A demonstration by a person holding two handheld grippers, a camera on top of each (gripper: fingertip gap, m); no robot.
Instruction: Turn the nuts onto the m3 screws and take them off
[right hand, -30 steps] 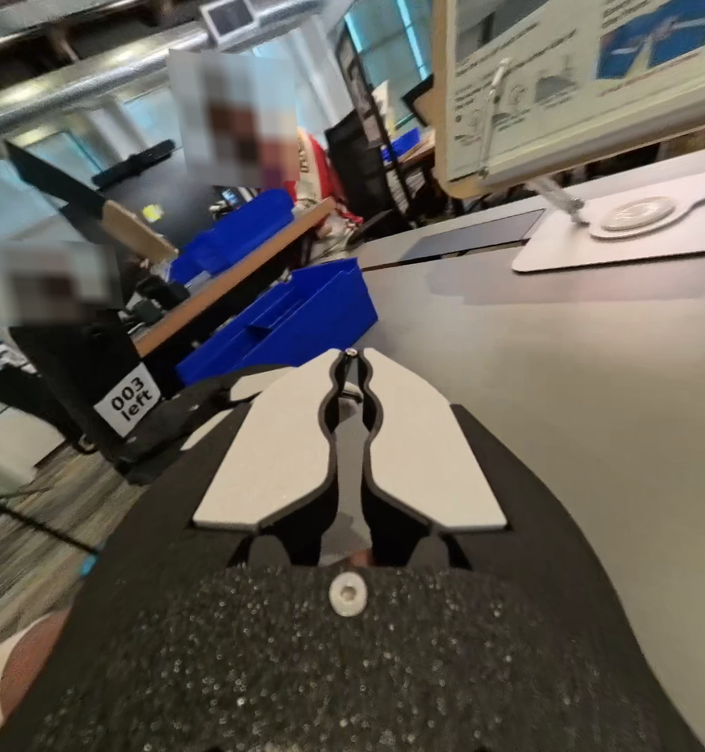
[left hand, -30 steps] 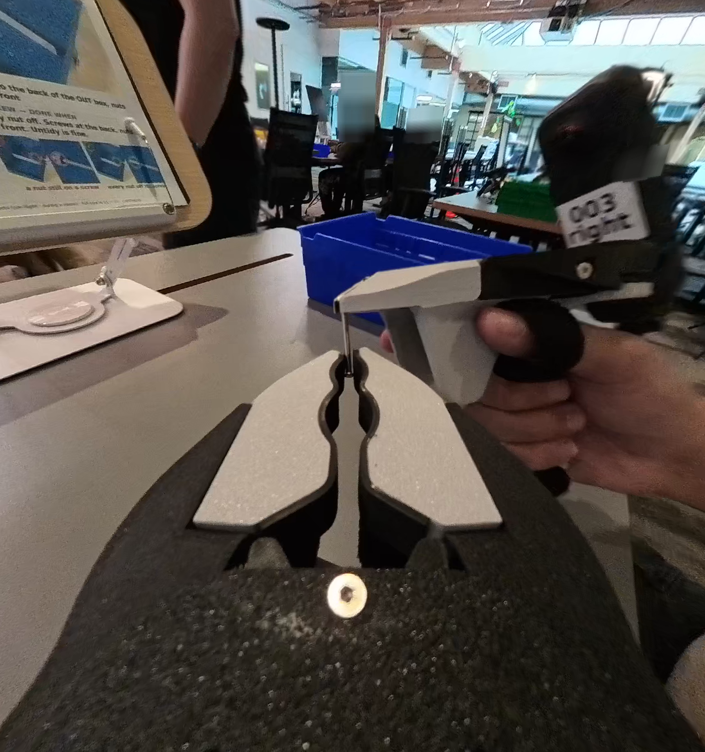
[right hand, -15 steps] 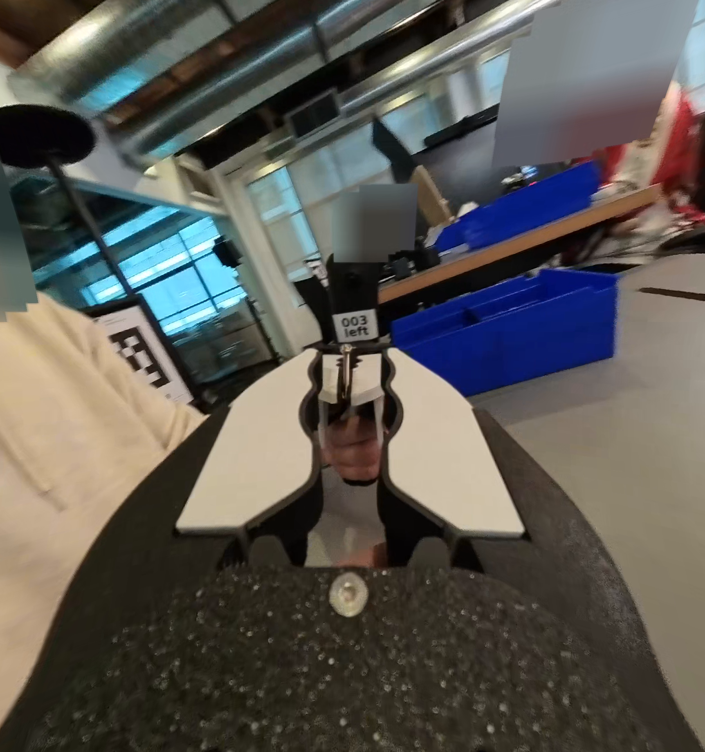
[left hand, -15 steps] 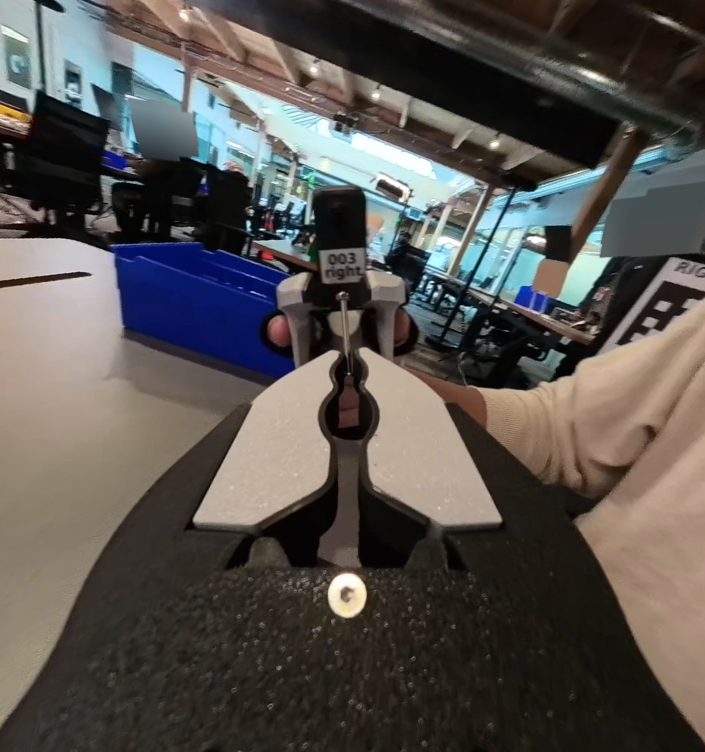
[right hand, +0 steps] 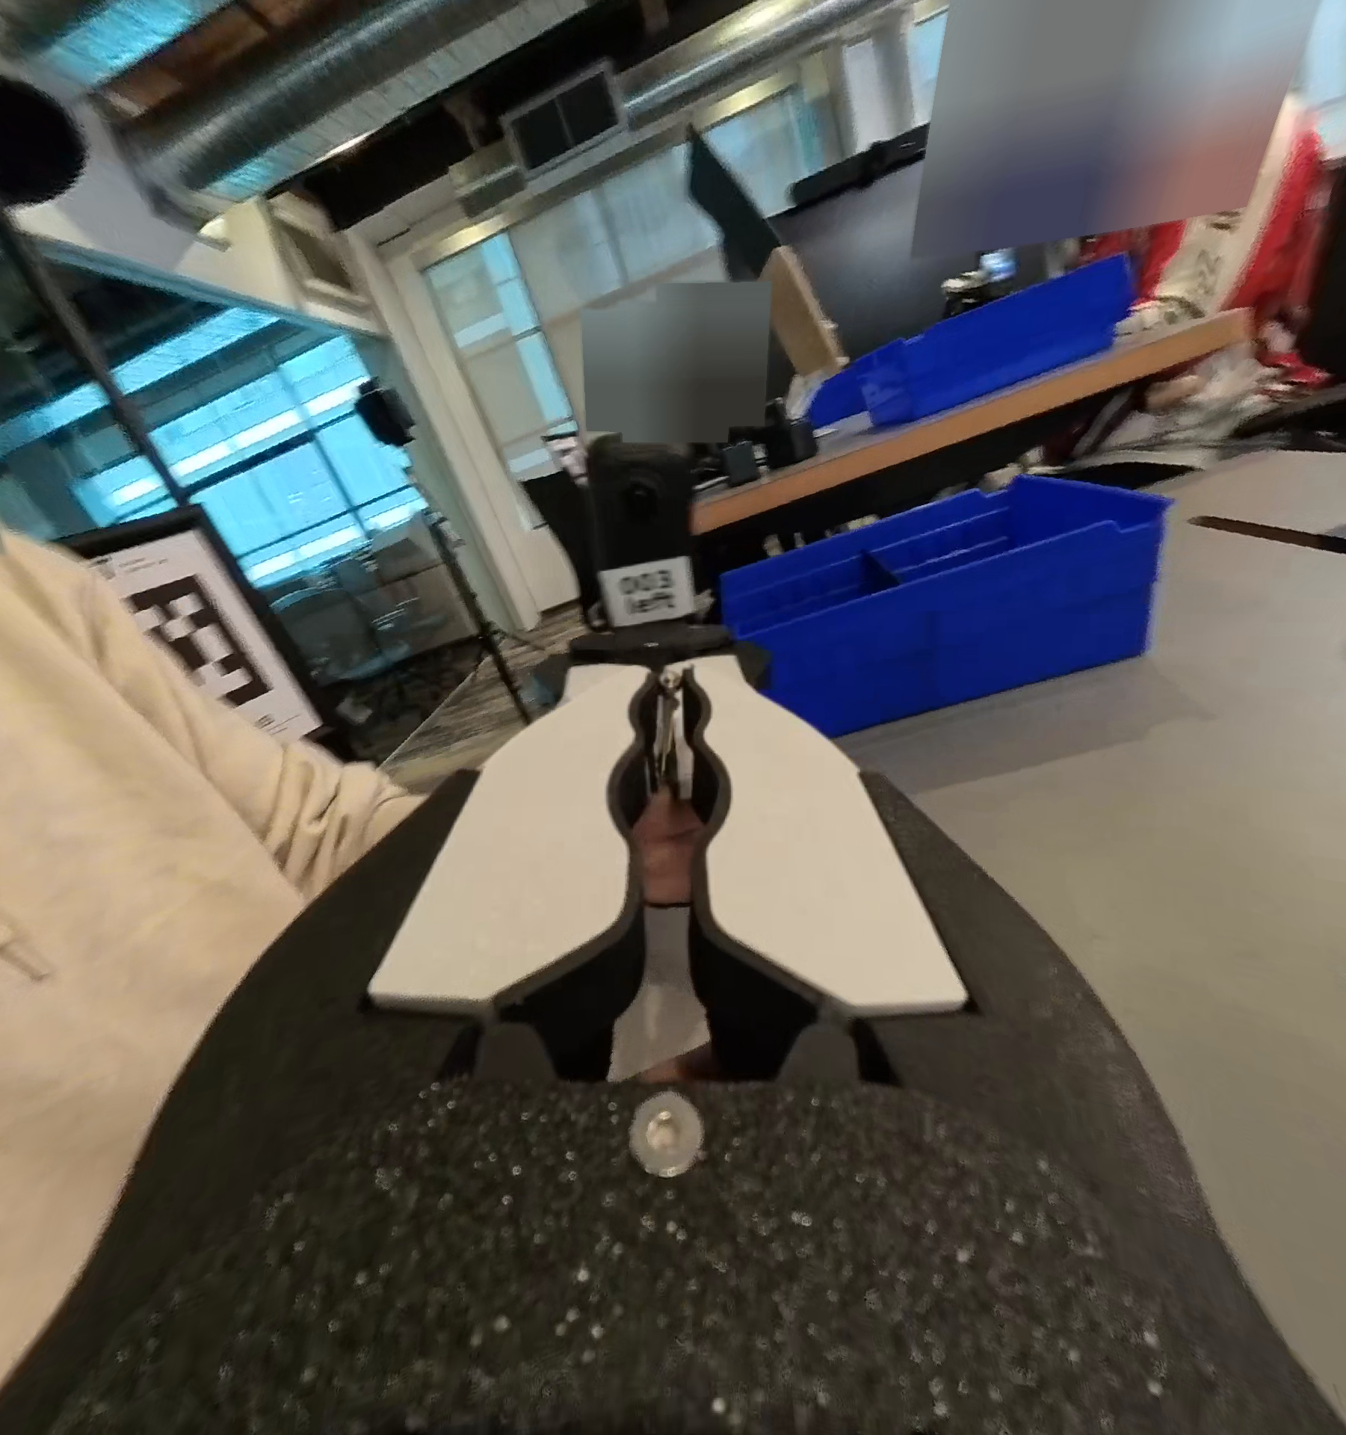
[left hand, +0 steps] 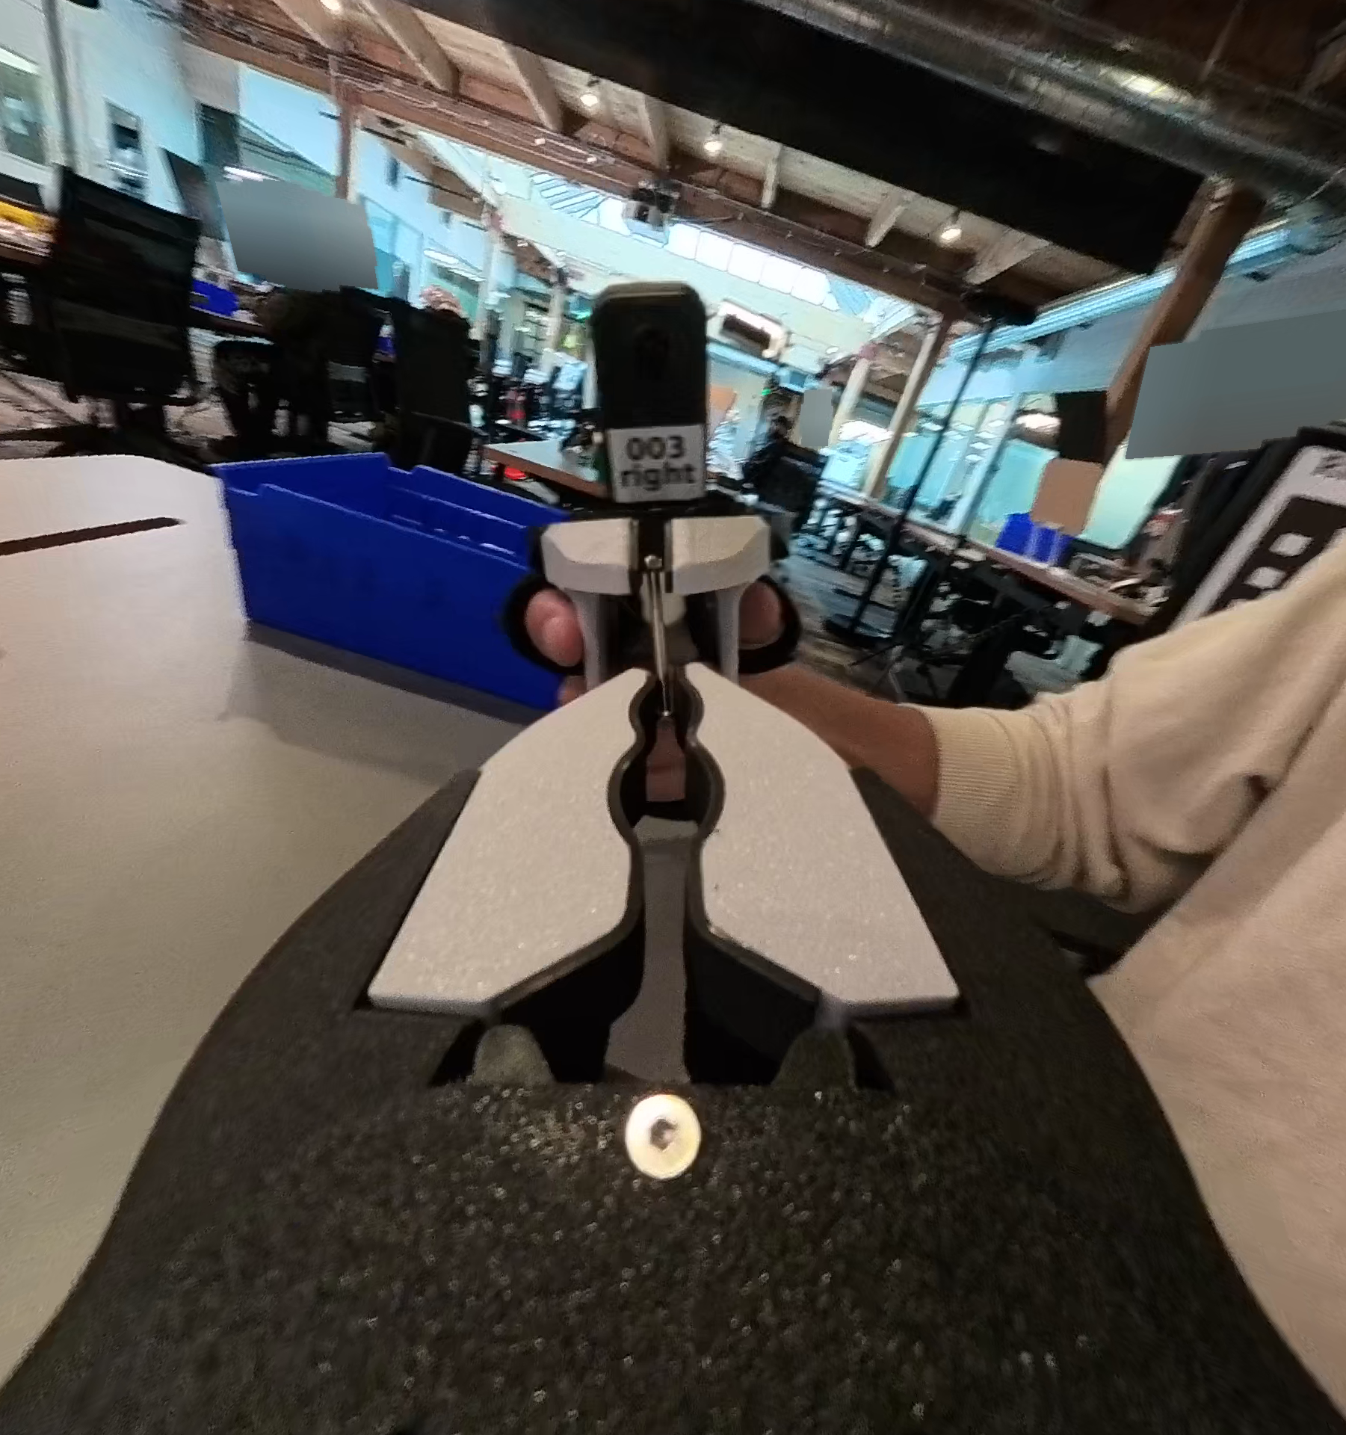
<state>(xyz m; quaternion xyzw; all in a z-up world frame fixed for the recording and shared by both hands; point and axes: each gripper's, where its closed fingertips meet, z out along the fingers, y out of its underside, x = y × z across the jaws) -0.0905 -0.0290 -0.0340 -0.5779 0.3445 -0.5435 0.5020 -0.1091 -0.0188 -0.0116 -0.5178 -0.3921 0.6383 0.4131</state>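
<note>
Steel m3 screw (left hand: 658,621) spans both grippers tip-to-tip: left gripper (left hand: 666,693) & right gripper (right hand: 671,683) jaws each clenched on it, blue bin (left hand: 390,551) far left.

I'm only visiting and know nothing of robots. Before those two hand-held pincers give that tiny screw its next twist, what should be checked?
1. Left gripper shut on one end of the thin silver metal screw: ok.
2. Right gripper shut on the screw's other end: ok.
3. Grippers facing each other, roughly in line with the screw: ok.
4. Small nut seated on the thread: cannot tell, too small to make out.
5. Blue plastic bin on the grey table stands apart from both grippers: ok.
</note>
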